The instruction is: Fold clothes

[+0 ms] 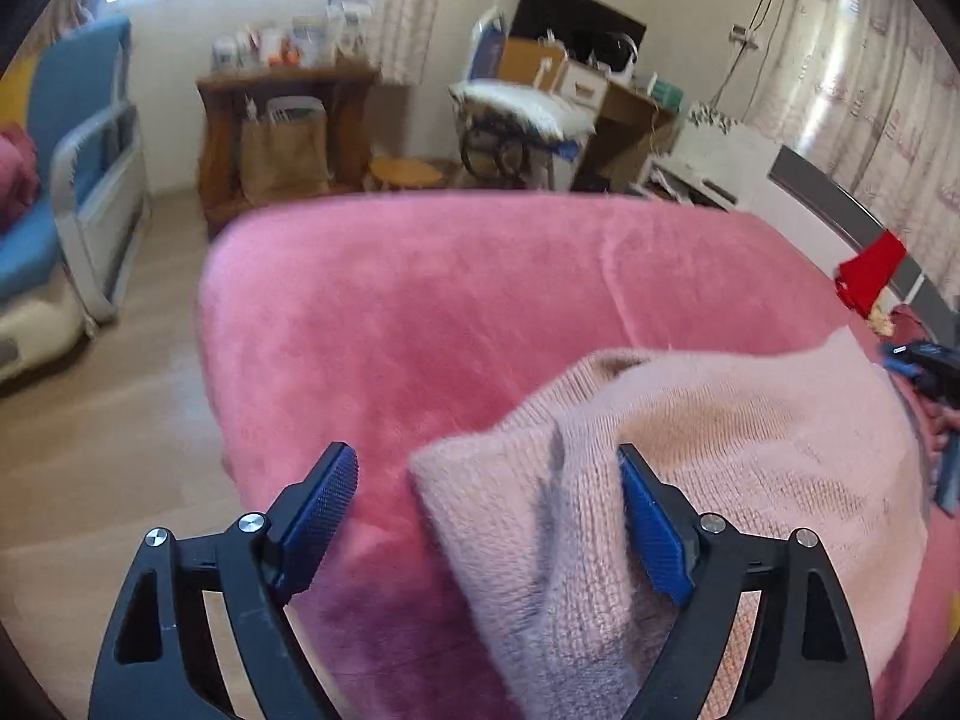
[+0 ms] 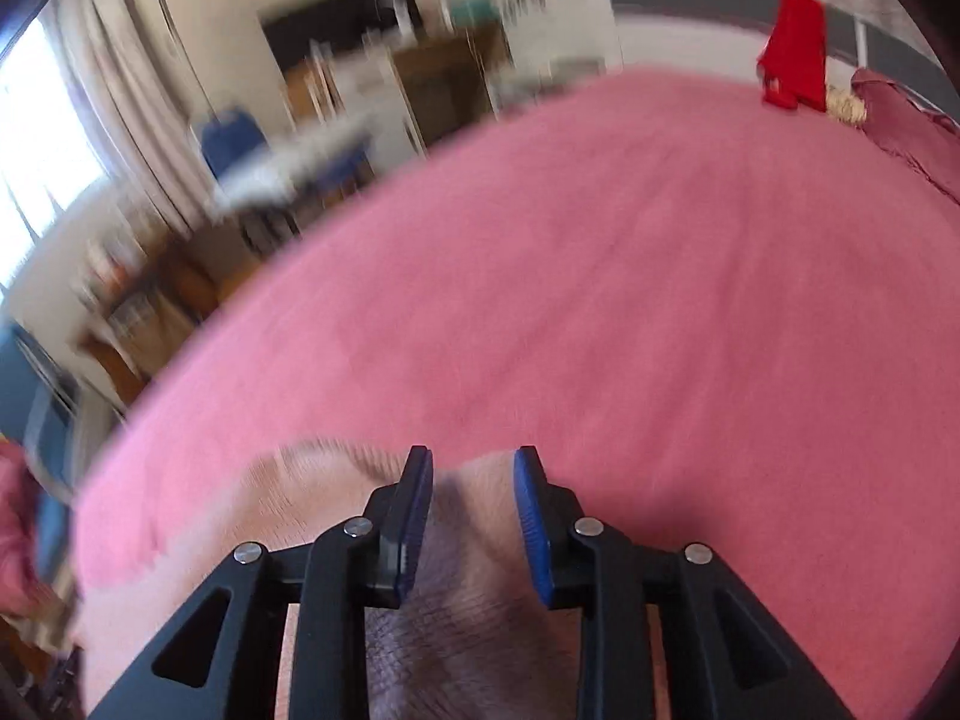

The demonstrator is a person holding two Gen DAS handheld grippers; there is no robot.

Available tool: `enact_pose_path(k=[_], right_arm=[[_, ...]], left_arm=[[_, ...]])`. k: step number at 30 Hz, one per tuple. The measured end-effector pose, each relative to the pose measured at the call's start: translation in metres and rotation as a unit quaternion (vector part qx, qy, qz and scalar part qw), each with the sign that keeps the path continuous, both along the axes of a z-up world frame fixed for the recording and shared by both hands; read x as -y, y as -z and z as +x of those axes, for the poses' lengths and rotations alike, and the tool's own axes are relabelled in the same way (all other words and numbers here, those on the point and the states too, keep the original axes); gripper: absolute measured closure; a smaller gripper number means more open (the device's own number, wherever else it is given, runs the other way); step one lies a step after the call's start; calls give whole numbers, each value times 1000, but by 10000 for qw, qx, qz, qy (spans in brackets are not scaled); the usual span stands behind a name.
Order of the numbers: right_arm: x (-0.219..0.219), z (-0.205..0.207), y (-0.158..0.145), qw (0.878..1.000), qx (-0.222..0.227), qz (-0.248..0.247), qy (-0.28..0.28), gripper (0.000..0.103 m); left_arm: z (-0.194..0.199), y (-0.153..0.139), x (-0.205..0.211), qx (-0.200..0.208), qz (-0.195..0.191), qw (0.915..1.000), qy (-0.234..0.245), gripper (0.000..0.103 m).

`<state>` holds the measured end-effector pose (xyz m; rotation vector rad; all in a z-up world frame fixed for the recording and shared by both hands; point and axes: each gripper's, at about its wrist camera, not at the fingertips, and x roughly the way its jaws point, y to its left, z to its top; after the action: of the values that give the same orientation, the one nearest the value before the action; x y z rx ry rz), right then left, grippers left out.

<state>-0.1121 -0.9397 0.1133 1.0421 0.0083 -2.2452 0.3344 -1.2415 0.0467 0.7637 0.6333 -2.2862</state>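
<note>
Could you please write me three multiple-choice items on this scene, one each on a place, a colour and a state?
1. Where does the sweater lie?
A. on the bed
B. on the floor
C. on a chair

2. What colour is the cloth at the bed's far edge?
A. green
B. red
C. white

3. How does the left hand-held gripper stand?
A. shut tight
B. out of view
C. wide open

Answers:
1 A, it lies bunched on the pink bed.
2 B, it is bright red.
3 C, its pads stand far apart, with the sweater's edge between them.
</note>
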Motion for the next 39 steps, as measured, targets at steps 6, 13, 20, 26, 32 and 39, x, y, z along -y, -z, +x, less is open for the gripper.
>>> enact_pose_path(k=[6,13,20,26,32,39], right_arm=[[20,38,-4,9891,-157,-72,-1459,73],[38,19,27,9975,195,614,-284,74],[6,76,-45,9965,-731,-59,-397,72],[-16,174,-58,9944,-509,102,-920,71],[-48,275,-58,9965,-222,256,-769,71],[-59,351,-64,9973,-359,327,-544,71]], left_arm=[[3,-22,-20,0,-832,9965,14,16],[-8,7,28,1144,-524,9895,-710,16],[31,-18,35,671,-122,9914,-1117,16],[24,-48,-57,871,-180,9950,-464,16],[31,-93,-142,862,-465,9949,-248,16],[63,-125,-191,586,-450,9969,-267,15]])
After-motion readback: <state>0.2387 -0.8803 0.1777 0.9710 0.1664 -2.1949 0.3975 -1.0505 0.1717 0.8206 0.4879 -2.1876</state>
